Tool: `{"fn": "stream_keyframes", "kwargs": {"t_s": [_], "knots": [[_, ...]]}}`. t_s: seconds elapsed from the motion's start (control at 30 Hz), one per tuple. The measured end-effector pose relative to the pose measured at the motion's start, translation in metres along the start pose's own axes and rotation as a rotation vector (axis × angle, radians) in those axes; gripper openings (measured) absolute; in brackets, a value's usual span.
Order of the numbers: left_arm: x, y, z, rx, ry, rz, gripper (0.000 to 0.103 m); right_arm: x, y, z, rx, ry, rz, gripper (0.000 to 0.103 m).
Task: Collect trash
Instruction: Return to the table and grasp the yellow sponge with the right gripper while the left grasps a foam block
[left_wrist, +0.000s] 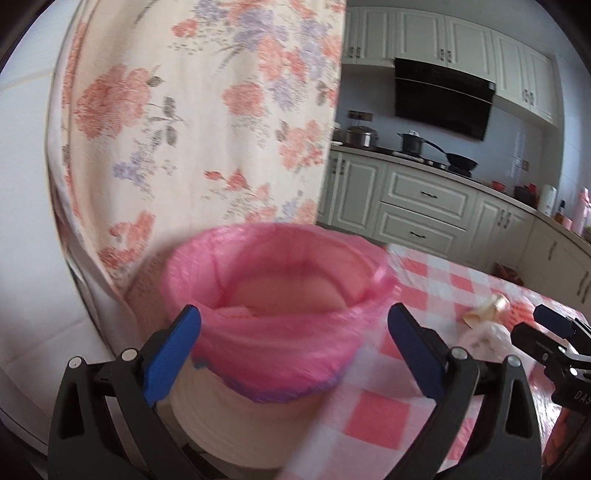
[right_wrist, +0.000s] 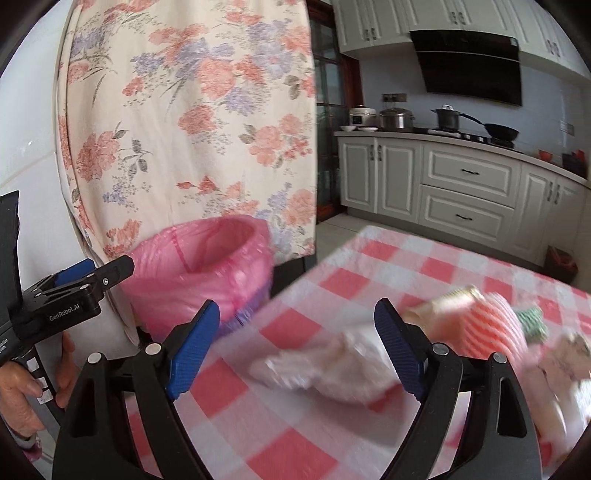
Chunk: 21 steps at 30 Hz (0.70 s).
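A white bin lined with a pink bag (left_wrist: 280, 302) stands beside the table's left edge; it also shows in the right wrist view (right_wrist: 207, 266). My left gripper (left_wrist: 295, 350) is open, its jaws on either side of the bin's near rim, holding nothing. My right gripper (right_wrist: 295, 350) is open over the checked tablecloth (right_wrist: 295, 424), with a crumpled white plastic wrapper (right_wrist: 332, 369) lying between its jaws. Beyond lie a beige paper piece (right_wrist: 443, 302), a red-and-white foam net (right_wrist: 495, 325) and a green scrap (right_wrist: 532, 321). The wrapper (left_wrist: 484, 338) and the right gripper (left_wrist: 535, 332) show in the left wrist view.
A chair draped in floral cloth (left_wrist: 192, 129) stands right behind the bin. Kitchen cabinets (right_wrist: 461, 195) with pots and a wok on the stove (right_wrist: 472, 129) line the far wall. More blurred trash (right_wrist: 569, 369) lies at the table's right.
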<state>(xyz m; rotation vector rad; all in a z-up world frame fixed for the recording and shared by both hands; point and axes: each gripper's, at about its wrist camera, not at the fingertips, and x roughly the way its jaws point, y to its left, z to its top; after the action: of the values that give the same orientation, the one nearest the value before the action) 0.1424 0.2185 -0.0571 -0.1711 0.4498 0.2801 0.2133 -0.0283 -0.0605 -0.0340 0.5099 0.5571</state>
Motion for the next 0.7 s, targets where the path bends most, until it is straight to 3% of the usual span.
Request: {"fn": "stream_keyframes", "kwargs": {"t_s": [0.33,0.7], "knots": [[0.002,-0.091,-0.043,0.085,0.078,-0.143,0.098,-0.053,-0.066,-0.044,0.059,0.01,-0.175,0.081],[0.002,-0.182,-0.065,0.186,0.101,-0.268,0.098,-0.098,-0.134,-0.074,0.153,0.007,-0.355,0.081]]}}
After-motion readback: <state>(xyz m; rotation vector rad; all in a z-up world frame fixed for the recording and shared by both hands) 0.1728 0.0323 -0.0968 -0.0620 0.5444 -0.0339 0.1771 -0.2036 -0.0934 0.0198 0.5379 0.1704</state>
